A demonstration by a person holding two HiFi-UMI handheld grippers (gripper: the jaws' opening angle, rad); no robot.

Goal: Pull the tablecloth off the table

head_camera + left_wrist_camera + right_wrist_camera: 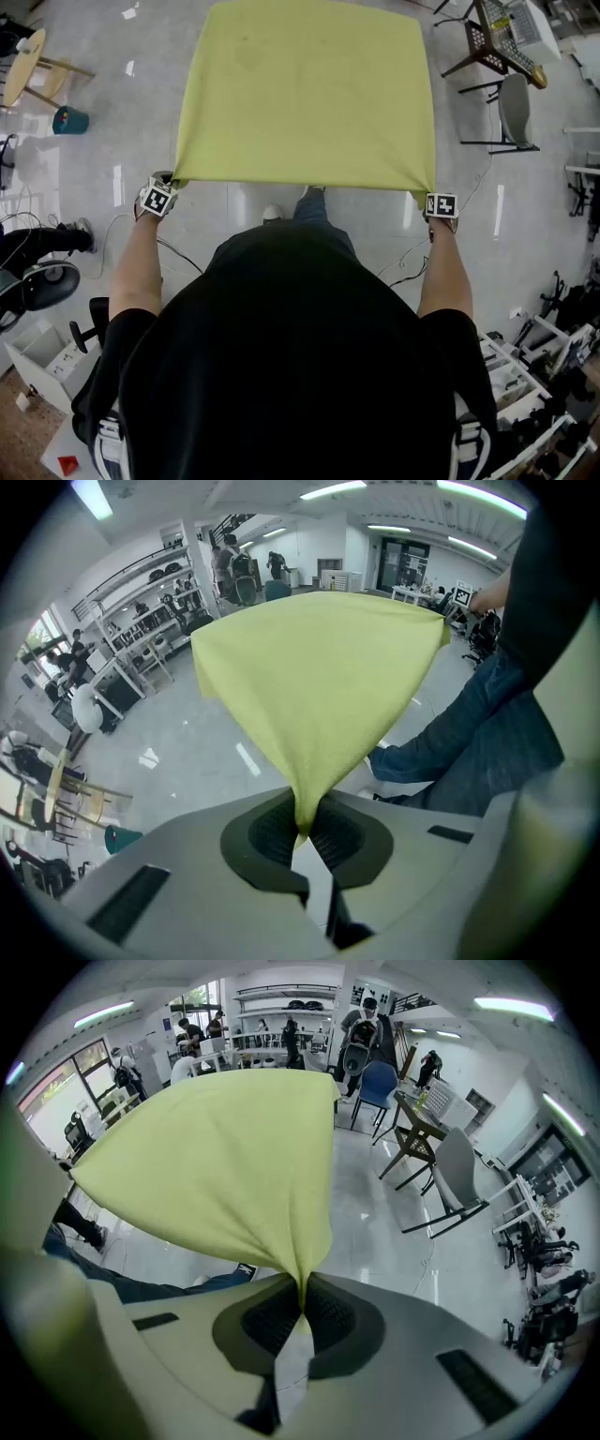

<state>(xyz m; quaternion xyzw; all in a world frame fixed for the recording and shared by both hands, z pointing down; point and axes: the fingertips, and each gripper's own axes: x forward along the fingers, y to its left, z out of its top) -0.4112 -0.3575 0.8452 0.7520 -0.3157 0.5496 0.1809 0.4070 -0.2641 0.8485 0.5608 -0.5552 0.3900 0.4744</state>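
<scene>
Black-shirted person (300, 356) nearest; left gripper (156, 199) and right gripper (441, 206) each clamp tight on a near corner of the yellow-green tablecloth (305, 94), stretched out ahead. Looks light, limp; corners seem the right hold

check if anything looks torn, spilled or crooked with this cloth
Nothing stands out. The yellow-green tablecloth is stretched flat, with no tear or spill showing. Its two near corners are pinched evenly, one in the left hand-held gripper, one in the right hand-held gripper.
</scene>
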